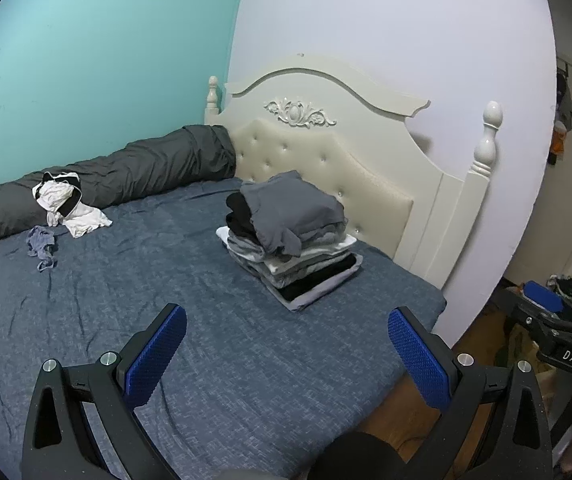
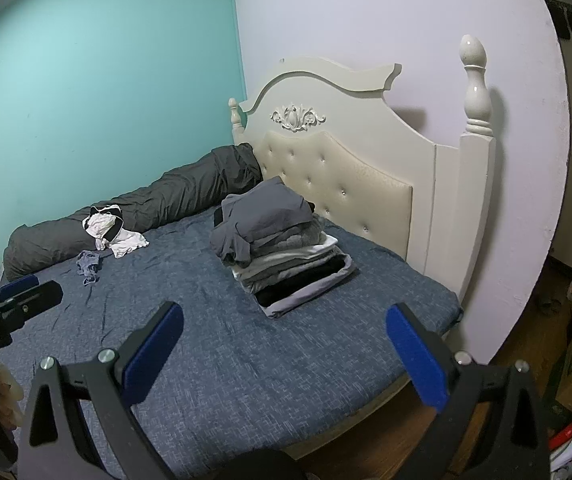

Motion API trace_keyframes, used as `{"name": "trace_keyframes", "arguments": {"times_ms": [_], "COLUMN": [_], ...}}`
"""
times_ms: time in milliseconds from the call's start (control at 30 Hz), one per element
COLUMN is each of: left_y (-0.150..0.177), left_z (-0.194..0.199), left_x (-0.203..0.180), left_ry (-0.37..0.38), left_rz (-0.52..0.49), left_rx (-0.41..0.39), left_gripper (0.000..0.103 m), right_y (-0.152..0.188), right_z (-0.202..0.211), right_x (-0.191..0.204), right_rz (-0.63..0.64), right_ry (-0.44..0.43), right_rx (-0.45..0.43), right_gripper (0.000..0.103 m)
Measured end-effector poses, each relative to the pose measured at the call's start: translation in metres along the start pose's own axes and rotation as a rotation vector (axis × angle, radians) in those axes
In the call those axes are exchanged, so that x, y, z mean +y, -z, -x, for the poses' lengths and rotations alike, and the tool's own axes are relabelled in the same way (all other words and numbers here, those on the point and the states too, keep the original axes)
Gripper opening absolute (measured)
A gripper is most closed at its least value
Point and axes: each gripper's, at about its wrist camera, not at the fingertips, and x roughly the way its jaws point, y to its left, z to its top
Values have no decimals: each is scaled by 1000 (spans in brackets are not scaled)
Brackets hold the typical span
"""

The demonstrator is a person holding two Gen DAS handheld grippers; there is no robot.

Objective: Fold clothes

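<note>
Both tongs — left (image 1: 287,344) and right (image 2: 283,342) — are wide open and empty; better take the white garment (image 1: 70,204) by its edges, not the stack (image 1: 292,236).

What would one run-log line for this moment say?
left gripper: open, empty | right gripper: open, empty | stack: folded, on bed | white garment: unfolded

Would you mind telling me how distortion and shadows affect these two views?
Left wrist view: fisheye bends the headboard, dark corners; bedpost casts a soft wall shadow. Right wrist view: same curving, bedpost shadow falls rightward; folded stack stays sharp.
</note>
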Motion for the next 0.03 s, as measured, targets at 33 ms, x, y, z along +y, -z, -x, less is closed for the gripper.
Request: {"name": "trace_keyframes", "arguments": {"times_ms": [33], "left_y": [0], "left_z": [0], "left_x": [0], "left_ry": [-3], "left_rz": [0], "left_rx": [2], "left_gripper": [103], "right_y": [0], "right_z": [0], "right_x": [0], "right_rz": [0], "right_ry": [0], "right_rx": [0], "right_gripper": [102]}}
